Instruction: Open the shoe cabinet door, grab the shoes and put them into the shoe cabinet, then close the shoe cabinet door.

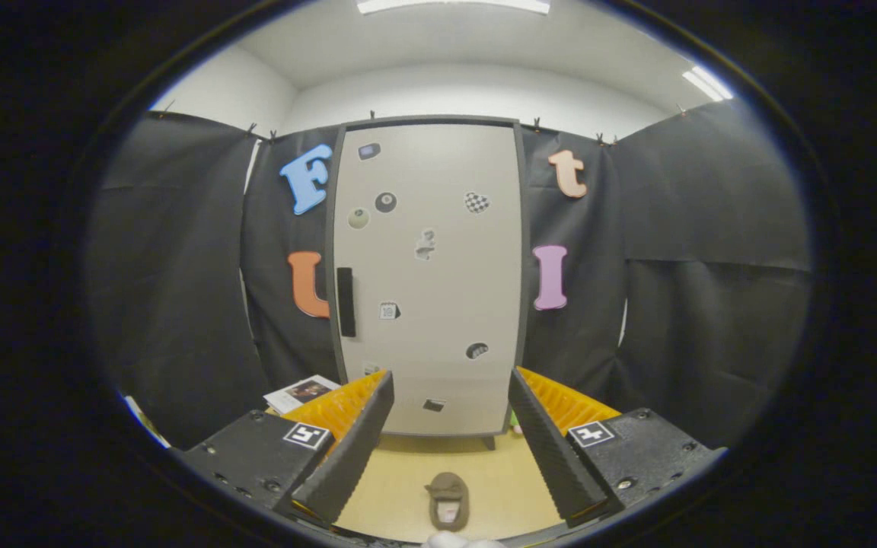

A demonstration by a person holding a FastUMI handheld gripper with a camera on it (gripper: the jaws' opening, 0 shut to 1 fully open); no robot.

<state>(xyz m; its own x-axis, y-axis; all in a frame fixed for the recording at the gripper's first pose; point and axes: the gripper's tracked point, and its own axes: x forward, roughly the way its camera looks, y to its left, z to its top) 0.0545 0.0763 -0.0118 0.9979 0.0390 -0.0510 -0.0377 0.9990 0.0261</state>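
A tall pale shoe cabinet (427, 278) stands straight ahead against the booth wall, its door shut. A dark vertical handle (345, 301) sits on the door's left side, and several small stickers dot the door. On the light wooden floor (511, 487), a brownish slipper-like shoe (448, 500) lies between my fingers, well short of the cabinet. My gripper (450, 399) is open, fingers spread wide, with nothing between them. It hovers some distance back from the cabinet.
A booklet or card (301, 392) lies on the floor to the left of the cabinet's foot. Black cloth walls close in on both sides. A small green item (515, 418) peeks out by the cabinet's right foot.
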